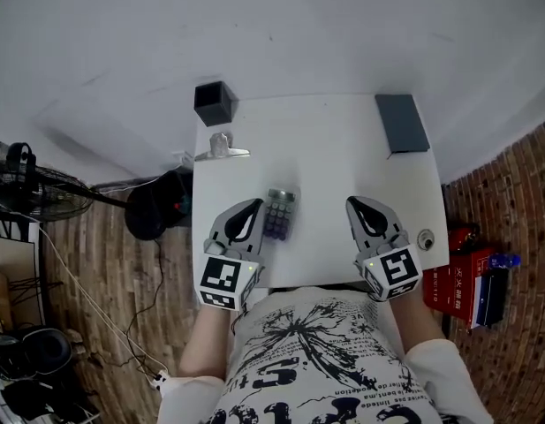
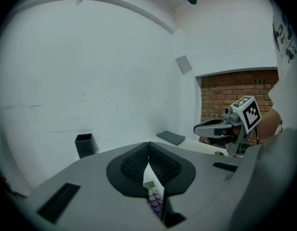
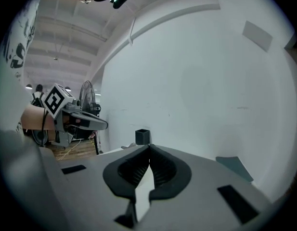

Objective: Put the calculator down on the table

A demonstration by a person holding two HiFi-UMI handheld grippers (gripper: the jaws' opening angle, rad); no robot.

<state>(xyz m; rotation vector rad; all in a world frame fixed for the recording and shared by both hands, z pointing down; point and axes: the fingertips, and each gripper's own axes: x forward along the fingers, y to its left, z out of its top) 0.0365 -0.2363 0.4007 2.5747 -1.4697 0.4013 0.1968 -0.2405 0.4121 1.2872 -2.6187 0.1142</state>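
The calculator lies flat on the white table, near its front edge and left of centre. Its long axis runs almost straight from 6 to 12 o'clock in the head view, with the display end toward 12 (tipped a hair toward 1) and the purple keys toward 6.

The left gripper sits just beside it at 9 o'clock with its jaws pressed together on nothing; in the left gripper view the calculator shows below them through the gap behind the tips. The right gripper is at 3 o'clock, well apart from the calculator, its jaws also closed and empty.

A black box stands toward 11 o'clock, and a dark pad lies toward 2.
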